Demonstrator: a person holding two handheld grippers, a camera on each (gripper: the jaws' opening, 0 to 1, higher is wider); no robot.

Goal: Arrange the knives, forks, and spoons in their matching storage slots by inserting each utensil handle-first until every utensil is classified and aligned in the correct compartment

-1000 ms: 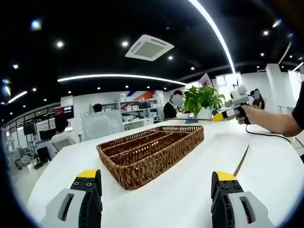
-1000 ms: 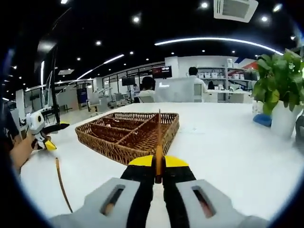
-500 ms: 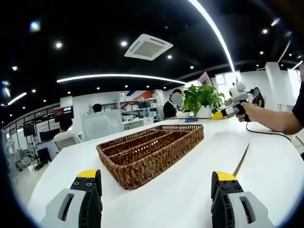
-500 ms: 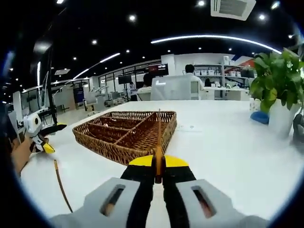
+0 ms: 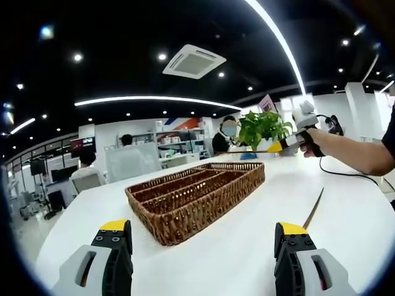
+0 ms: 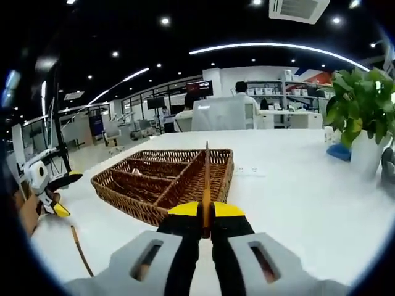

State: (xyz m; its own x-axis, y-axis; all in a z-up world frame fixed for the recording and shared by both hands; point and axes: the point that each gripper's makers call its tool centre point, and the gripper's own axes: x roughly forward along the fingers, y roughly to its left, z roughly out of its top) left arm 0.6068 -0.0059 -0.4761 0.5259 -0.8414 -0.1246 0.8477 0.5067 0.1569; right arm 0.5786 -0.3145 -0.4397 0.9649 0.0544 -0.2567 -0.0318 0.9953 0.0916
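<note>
Smooth white tabletop (image 6: pixel 296 185) bears our woven brown wicker divided tray (image 6: pixel 162 180). Our right gripper (image 6: pixel 206 211) clamps a slender golden utensil (image 6: pixel 206 185). Our left gripper (image 5: pixel 203 229) gapes wide.

basket (image 5: pixel 196 198): woven wicker, brown, rough and ribbed, matt; inner dividers of the same weave.
surface (image 6: pixel 296 197): white, smooth, faint sheen catching the ceiling lights.
held utensil (image 6: pixel 206 185): thin, golden-brown, satin metallic look; clamped between the jaws of the right hand-held gripper (image 6: pixel 206 231).
loose utensil (image 5: pixel 313 208): same golden-brown finish, slim, lying on the surface.
left hand-held gripper (image 5: pixel 202 246): grey moulded plastic body, black inner faces, yellow tips, matt.
plant pot (image 6: pixel 369 155): white, smooth, slight gloss.
leaves (image 6: pixel 361 105): green, waxy.
</note>
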